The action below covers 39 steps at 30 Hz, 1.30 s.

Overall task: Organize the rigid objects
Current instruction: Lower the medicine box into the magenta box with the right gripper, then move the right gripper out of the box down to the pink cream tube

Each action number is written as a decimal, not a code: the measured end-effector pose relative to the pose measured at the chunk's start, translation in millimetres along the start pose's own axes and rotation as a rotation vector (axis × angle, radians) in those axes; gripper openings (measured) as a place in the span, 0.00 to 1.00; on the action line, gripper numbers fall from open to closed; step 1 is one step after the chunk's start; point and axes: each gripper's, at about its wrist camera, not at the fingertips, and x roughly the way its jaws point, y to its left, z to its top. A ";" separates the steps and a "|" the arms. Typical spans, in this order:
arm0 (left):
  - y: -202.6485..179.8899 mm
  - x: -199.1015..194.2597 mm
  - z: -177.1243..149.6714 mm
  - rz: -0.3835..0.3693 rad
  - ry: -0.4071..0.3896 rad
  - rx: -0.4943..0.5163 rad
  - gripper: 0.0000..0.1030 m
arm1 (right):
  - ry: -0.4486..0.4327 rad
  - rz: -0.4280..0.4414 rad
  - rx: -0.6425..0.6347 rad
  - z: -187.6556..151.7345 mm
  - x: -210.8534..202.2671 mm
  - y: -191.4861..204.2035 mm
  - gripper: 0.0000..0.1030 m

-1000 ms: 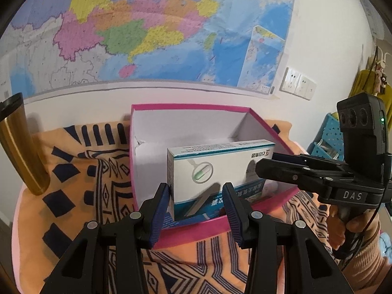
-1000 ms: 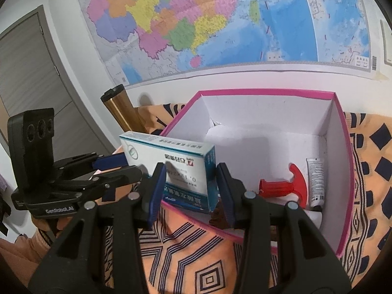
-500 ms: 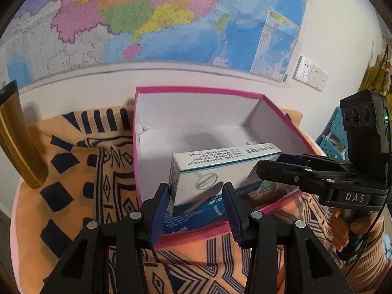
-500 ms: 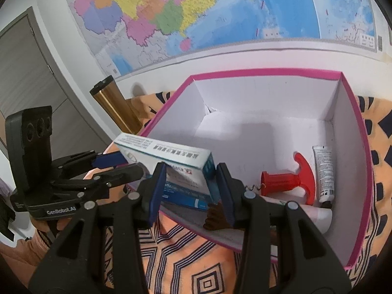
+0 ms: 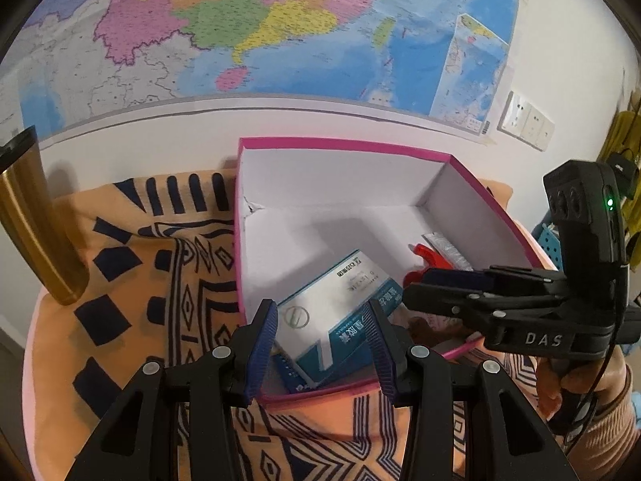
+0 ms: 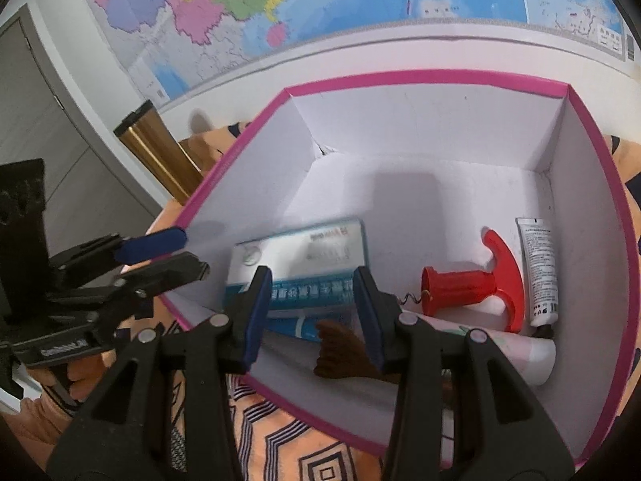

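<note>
A white and blue medicine carton (image 5: 340, 308) lies tilted inside the pink-rimmed white box (image 5: 340, 147), resting on another blue carton (image 5: 298, 378). It also shows in the right wrist view (image 6: 304, 264). My left gripper (image 5: 322, 344) is open at the box's near edge, with the carton beyond its fingertips. My right gripper (image 6: 310, 308) is open just above the carton, not gripping it. In the box (image 6: 420, 78) also lie a red corkscrew (image 6: 476, 284), a white tube (image 6: 539, 268) and a brown furry thing (image 6: 340, 352).
A gold tumbler (image 5: 32, 224) stands left of the box on the orange patterned cloth (image 5: 160, 264); it also shows in the right wrist view (image 6: 160, 156). A map hangs on the wall behind. Wall sockets (image 5: 525, 126) are at the right.
The carton was held upright over the box's edge between my right fingers. It has come down into the box and now lies tilted there, released. Both grippers moved closer over the box.
</note>
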 end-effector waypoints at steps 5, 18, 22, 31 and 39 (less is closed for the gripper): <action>-2.8 -6.0 -3.0 0.013 -0.029 0.014 0.44 | 0.012 0.005 0.002 -2.6 4.0 -1.2 0.44; -25.2 -57.2 -38.7 -0.171 -0.134 0.053 0.62 | -0.144 0.058 -0.023 -25.6 -66.2 -3.1 0.47; -42.9 -54.1 -63.9 -0.245 -0.065 0.079 0.63 | -0.182 0.041 -0.057 -45.8 -98.6 -7.5 0.54; -68.6 -26.8 -116.9 -0.336 0.128 0.104 0.63 | -0.066 -0.079 0.022 -117.1 -109.9 -49.0 0.55; -72.5 -35.6 -138.3 -0.414 0.180 0.061 0.63 | 0.024 -0.124 0.136 -164.9 -102.7 -80.3 0.55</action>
